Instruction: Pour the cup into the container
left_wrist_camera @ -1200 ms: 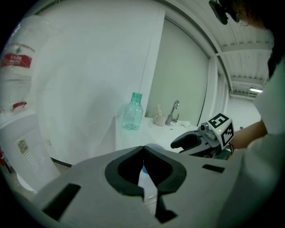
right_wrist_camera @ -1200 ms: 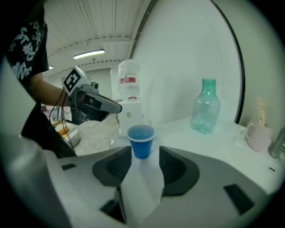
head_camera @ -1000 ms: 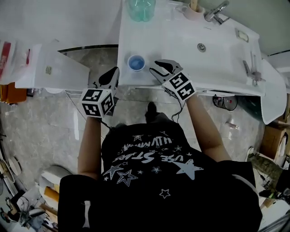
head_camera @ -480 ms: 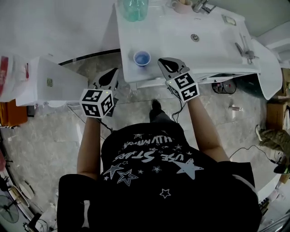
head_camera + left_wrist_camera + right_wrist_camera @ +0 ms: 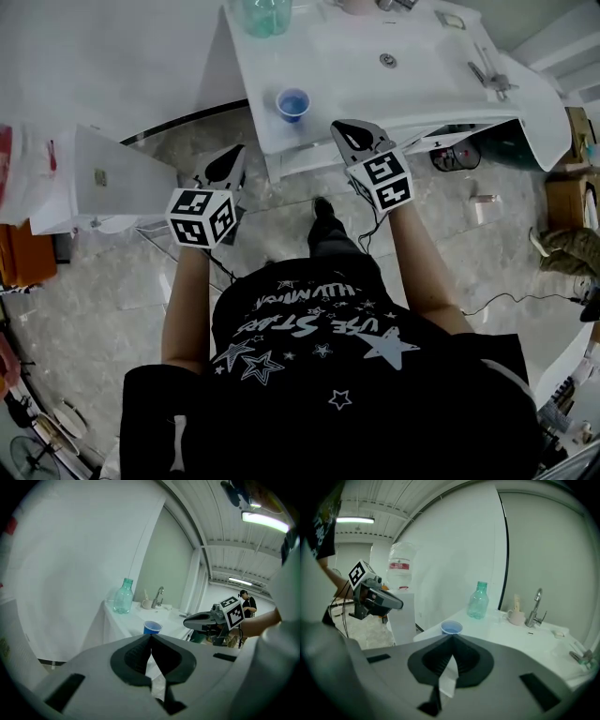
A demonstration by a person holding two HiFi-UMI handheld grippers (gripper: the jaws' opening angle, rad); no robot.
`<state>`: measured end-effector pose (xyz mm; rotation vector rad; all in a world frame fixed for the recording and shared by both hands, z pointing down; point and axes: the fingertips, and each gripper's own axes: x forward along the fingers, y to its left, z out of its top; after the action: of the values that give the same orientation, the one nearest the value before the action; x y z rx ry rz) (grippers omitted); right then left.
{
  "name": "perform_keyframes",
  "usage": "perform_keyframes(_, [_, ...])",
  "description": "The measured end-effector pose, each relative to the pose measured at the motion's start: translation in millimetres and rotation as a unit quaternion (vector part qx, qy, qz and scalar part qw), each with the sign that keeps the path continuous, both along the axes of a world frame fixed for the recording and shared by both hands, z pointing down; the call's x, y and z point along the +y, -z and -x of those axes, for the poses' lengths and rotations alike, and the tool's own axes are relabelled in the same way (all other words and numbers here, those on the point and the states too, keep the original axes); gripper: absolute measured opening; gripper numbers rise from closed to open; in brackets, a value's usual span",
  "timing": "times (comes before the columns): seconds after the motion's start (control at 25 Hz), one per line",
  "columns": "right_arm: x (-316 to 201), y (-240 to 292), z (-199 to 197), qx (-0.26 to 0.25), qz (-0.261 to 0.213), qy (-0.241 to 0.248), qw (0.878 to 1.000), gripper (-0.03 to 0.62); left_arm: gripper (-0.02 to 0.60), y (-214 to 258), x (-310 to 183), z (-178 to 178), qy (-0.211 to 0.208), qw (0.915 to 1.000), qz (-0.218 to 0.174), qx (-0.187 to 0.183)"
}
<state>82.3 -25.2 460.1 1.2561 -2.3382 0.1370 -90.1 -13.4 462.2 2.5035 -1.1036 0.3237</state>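
white counter [image 5: 328, 66] holds a blue cup [image 5: 292, 102]; seemingly marble floor [image 5: 487, 258]; left gripper [image 5: 228, 161], right gripper [image 5: 354, 137] closed, empty.

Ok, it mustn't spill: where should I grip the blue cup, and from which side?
Probably take the blue cup across its side wall, below the rim, coming level from the counter's front edge: it stands upright, open-topped, near that corner, with nothing in front of it.

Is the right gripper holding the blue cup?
No, the blue cup stands on the white counter ahead of the right gripper, its jaws shut and empty.
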Motion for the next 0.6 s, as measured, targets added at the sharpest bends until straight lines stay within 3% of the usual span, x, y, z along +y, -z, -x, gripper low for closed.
perform_keyframes(0.6, [86, 5, 33, -0.008, 0.001, -0.029, 1.000, 0.006, 0.011, -4, 81, 37, -0.015, 0.9996, 0.005, 0.024])
